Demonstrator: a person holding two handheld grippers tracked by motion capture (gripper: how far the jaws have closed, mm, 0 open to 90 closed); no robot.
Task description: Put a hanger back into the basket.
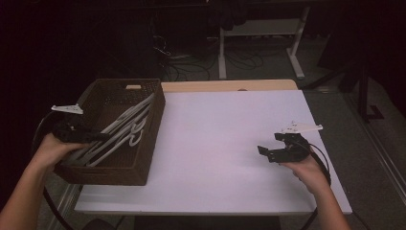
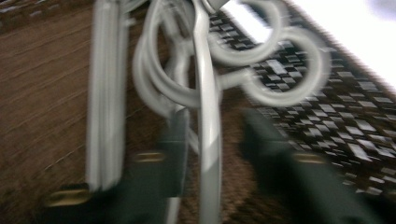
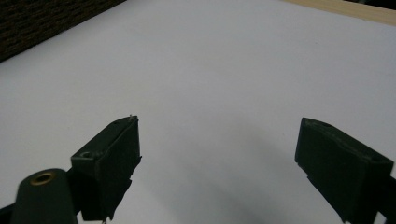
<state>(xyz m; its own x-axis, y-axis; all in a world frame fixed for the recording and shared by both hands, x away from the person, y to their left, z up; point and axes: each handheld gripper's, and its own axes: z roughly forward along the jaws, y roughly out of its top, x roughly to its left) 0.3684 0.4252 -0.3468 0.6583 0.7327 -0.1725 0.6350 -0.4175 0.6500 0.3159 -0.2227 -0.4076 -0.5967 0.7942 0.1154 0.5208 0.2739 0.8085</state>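
A dark woven basket (image 1: 143,158) stands at the table's left edge with several white plastic hangers (image 1: 124,127) lying slanted in it. My left gripper (image 1: 98,136) reaches into the basket from its near left corner. In the left gripper view, which is blurred, the jaws of the left gripper (image 2: 215,140) stand apart on either side of one hanger's arm (image 2: 208,93), with a gap showing on the right side. My right gripper (image 1: 271,143) hovers low over the white table top (image 1: 215,124) at the right, open with nothing between its jaws (image 3: 217,144).
A light wooden strip (image 1: 230,85) runs along the table's far edge. Beyond it are a white desk frame (image 1: 297,52) and loose cables (image 1: 182,64) on the dark floor. The basket's brown wall (image 3: 42,23) shows at the top left of the right gripper view.
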